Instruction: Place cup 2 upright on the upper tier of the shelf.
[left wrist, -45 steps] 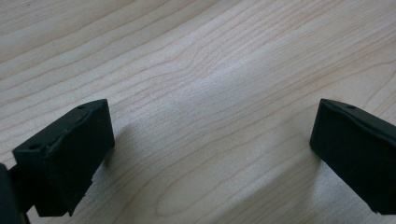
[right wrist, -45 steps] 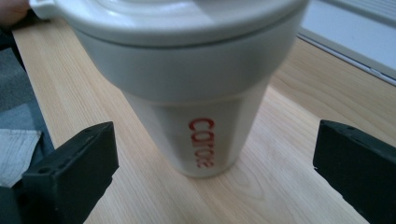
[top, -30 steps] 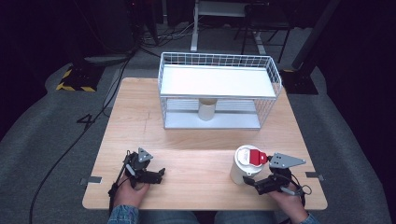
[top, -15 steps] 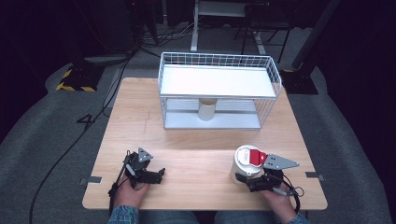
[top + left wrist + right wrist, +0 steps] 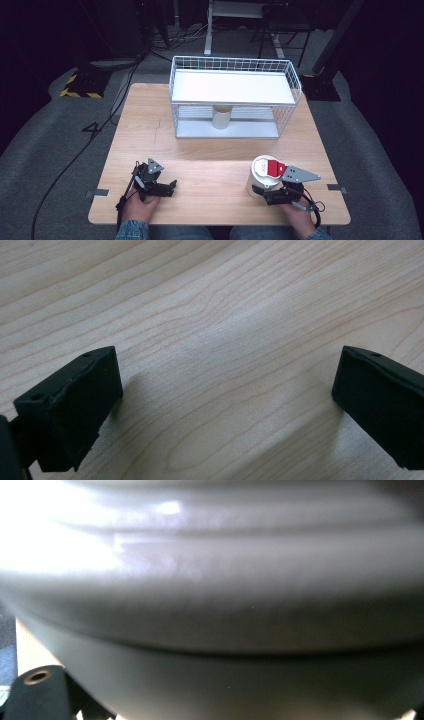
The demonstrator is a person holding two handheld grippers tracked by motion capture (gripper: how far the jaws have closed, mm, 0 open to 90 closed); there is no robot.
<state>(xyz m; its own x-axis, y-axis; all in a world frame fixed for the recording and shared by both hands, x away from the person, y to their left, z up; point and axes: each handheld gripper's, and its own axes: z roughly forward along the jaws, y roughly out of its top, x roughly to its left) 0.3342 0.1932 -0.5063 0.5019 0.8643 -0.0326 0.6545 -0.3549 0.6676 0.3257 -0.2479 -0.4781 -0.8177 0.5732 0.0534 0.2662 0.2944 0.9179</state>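
Observation:
A white container (image 5: 259, 176) with a red top (image 5: 273, 168) stands at the table's front right. My right gripper (image 5: 265, 194) lies against its lower right side, held by a hand at the table's edge. Its jaws have just been closing and the container sits between them, pressed close. In the right gripper view the container's white ribbed wall (image 5: 210, 605) is right up against the camera and hides the pads. My left gripper (image 5: 170, 187) rests at the front left, open, with bare wood between its jaws (image 5: 225, 400).
A white wire basket (image 5: 235, 61) stands at the back middle of the wooden table (image 5: 200, 160), with a white shelf inside it. Under that shelf stands a small white cylinder (image 5: 221, 119). Dark floor and cables surround the table.
My right gripper has edged left against the white container and its jaws have drawn in on it. The left gripper has stayed where it was.

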